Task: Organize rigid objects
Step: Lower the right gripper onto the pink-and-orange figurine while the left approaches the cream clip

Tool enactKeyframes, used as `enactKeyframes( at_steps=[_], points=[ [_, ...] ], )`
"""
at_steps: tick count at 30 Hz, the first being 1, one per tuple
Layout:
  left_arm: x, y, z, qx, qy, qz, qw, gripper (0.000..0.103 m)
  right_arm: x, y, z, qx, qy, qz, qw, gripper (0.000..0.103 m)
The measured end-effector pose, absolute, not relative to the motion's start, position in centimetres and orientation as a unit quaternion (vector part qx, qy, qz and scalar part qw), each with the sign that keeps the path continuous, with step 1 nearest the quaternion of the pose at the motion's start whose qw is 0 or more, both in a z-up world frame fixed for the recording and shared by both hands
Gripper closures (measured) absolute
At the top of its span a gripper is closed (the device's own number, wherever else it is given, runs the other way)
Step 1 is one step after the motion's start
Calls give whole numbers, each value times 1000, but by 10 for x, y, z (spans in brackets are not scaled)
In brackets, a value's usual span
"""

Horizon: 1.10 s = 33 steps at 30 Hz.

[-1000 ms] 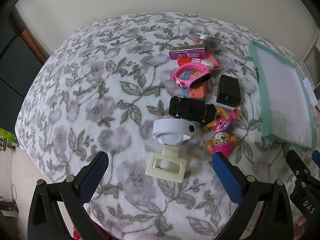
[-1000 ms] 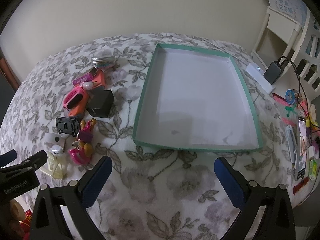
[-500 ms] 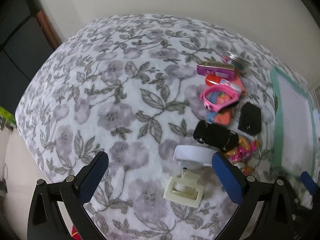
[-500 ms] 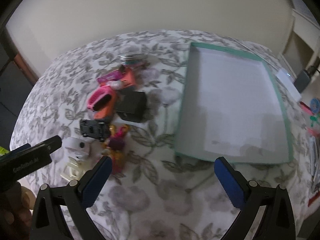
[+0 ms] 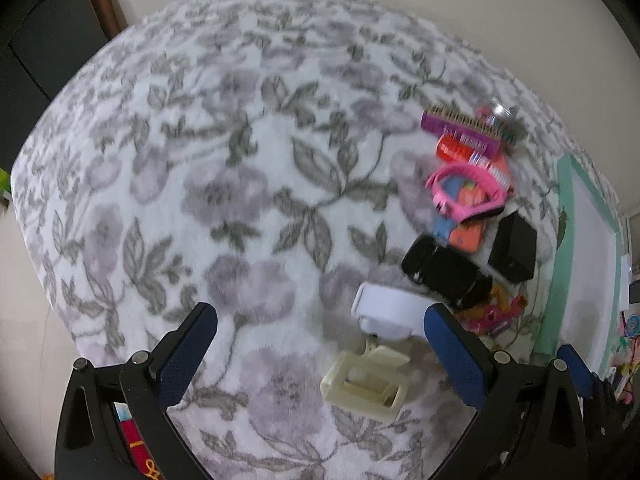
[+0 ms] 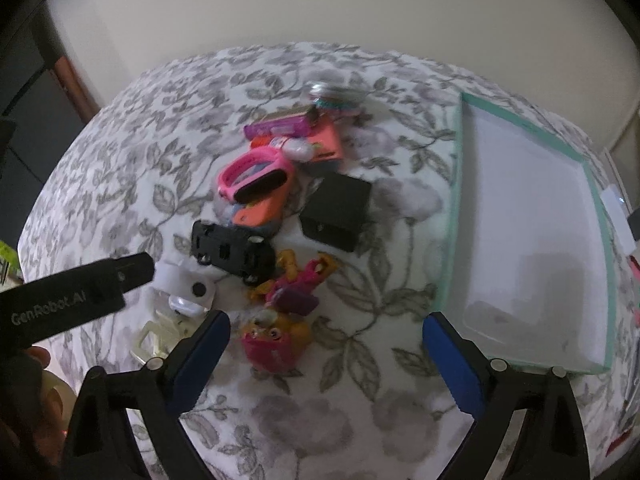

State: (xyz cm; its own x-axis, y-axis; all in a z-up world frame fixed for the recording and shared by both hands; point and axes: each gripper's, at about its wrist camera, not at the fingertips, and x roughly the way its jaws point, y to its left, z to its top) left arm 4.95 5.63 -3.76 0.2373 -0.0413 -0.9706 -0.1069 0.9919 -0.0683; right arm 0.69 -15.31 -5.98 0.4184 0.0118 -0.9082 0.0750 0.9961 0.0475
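1. Floral grey-and-white blanket (image 5: 248,184) covers the whole work surface; a plain cream wall stands behind it in both views
2. Left gripper (image 5: 320,344): jaws spread wide and holding nothing, above the blanket; a cream plastic frame (image 5: 366,384) lies between its fingers and a white round device (image 5: 386,312) just beyond
3. Right gripper (image 6: 326,354): jaws released and holding nothing, with a pink and yellow toy figure (image 6: 280,320) between the fingers
4. Cluster, both views: black toy car (image 6: 234,250), black cube charger (image 6: 336,210), pink wristband (image 6: 256,176) on an orange item, purple bar (image 5: 460,130)
5. Teal-rimmed tray (image 6: 454,216): the right view shows its white floor bare, well apart from the cluster; the left view catches only its near edge
6. Right view alone shows the left gripper's black body lettered "GenRobot.AI", and the toy figure's face
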Motion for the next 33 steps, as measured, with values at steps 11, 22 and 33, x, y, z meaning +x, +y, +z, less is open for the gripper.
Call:
enactKeyframes(
  at_steps=[11,22,33],
  points=[
    [36,57,-60,-76,667,15,741,0,7,-139,-91,7,575,-6,818,13],
    [25,47,-73,-93,678,-8,729,4,18,-131,-97,13,565,3,825,22],
    [25,49,-84,-112,691,-14,714,14,16,-120,-103,-12,565,20,825,51]
  ],
)
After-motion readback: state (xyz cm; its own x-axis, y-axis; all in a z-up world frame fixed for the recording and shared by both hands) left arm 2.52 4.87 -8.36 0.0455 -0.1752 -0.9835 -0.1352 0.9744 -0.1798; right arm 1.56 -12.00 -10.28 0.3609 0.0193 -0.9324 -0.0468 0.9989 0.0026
